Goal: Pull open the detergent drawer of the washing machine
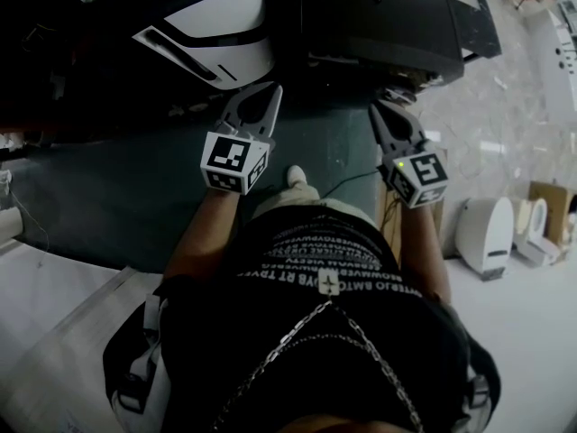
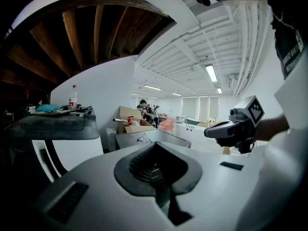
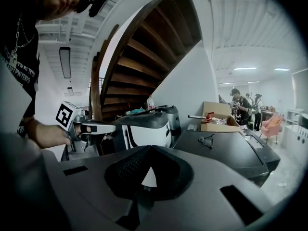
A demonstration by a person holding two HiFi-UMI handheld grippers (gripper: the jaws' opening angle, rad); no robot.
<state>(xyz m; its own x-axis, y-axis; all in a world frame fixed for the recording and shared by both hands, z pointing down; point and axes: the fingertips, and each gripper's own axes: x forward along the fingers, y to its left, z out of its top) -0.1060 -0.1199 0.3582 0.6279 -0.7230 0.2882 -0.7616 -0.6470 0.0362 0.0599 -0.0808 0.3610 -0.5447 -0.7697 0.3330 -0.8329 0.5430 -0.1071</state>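
The white washing machine (image 1: pixel 213 36) with a dark top stands ahead of me at the upper left; it also shows in the right gripper view (image 3: pixel 146 128) and the left gripper view (image 2: pixel 57 131). I cannot make out its detergent drawer. My left gripper (image 1: pixel 272 91) is held in the air short of the machine, jaws shut and empty (image 2: pixel 155 163). My right gripper (image 1: pixel 376 108) hovers level with it to the right, also shut on nothing (image 3: pixel 146 173). Each gripper sees the other from the side, the right gripper (image 2: pixel 217 130) and the left gripper (image 3: pixel 98 128).
A dark grey machine (image 1: pixel 389 23) stands right of the white one, its lid (image 3: pixel 226 150) bearing a small tangle of wire. Cardboard boxes (image 3: pixel 219 119) and people stand behind. A bottle (image 2: pixel 73 96) rests on the washer. White appliances (image 1: pixel 484 233) stand on the floor at right. A stair underside (image 3: pixel 144 52) hangs overhead.
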